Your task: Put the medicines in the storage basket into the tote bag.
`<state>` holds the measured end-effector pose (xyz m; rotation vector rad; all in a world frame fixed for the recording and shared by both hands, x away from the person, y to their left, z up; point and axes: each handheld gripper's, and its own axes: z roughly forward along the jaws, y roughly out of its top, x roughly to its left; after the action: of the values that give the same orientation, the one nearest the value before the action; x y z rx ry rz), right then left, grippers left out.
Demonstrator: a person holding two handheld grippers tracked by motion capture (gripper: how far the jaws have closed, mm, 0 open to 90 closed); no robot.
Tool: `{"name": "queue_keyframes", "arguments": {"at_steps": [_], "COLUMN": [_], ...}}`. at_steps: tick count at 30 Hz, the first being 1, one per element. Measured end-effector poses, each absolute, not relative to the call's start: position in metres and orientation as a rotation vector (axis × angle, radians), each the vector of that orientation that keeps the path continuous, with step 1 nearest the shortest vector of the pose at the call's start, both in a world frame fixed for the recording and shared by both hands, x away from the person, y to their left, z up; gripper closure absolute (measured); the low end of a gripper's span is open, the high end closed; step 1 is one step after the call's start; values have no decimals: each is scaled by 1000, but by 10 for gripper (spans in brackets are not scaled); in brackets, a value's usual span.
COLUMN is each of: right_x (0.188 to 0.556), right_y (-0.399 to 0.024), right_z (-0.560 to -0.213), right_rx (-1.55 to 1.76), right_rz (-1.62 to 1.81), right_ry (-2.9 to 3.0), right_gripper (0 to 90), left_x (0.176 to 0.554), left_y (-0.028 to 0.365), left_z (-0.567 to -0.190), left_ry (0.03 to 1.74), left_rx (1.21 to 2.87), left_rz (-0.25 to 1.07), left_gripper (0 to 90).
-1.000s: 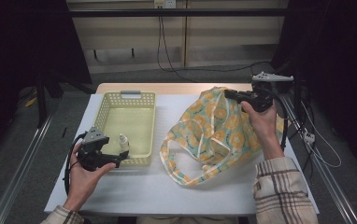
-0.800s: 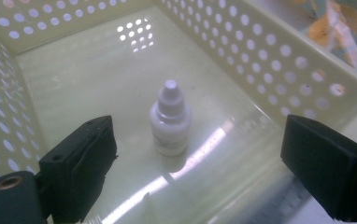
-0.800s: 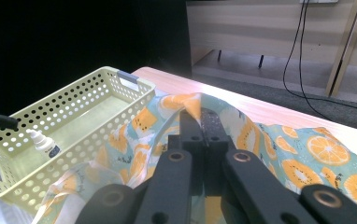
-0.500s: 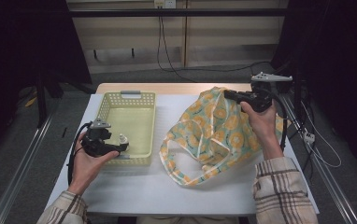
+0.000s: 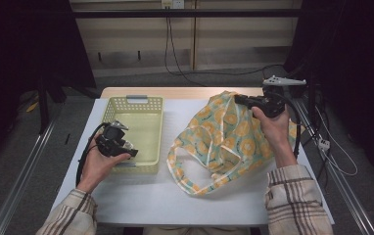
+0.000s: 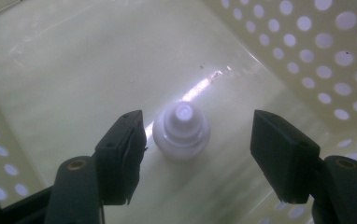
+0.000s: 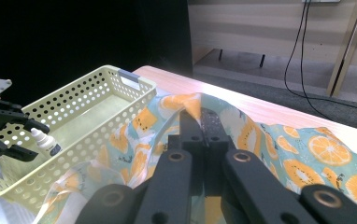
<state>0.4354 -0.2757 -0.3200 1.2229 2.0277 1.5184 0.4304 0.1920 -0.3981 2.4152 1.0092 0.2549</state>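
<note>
Both forearms wear plaid flannel sleeves [image 5: 292, 203] in beige and brown at the frame's bottom; each black two-jaw gripper [image 6: 197, 154] shows brass-coloured screws and trails a black cable [image 5: 81, 161].

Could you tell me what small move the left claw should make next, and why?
Probably finish closing on the small white plastic dropper bottle. The left claw is inside the pale yellow perforated plastic basket, its jaws have just been closing, and the bottle stands between them with gaps on both sides, so it is not yet gripped.
</note>
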Motion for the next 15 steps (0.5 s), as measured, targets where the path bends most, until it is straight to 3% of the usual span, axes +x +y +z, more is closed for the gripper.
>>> {"name": "queue_keyframes", "arguments": {"at_steps": [2,10,15], "right_x": [435,435,436], "right_y": [-276,-276,-276], "right_z": [-320,-320,-320], "right_rx": [1221,1220,1219], "right_rz": [1519,1519,1520], "right_ry": [2027,2027,2030], "right_gripper": [900,900,900], "left_x": [433,439,441], "left_y": [192,192,189], "left_z": [-399,-406,-407], "left_ry": [1021,1048,1044], "left_rx": [2402,2455,2482], "left_rz": [244,210,212], "left_gripper": [455,552,554]}}
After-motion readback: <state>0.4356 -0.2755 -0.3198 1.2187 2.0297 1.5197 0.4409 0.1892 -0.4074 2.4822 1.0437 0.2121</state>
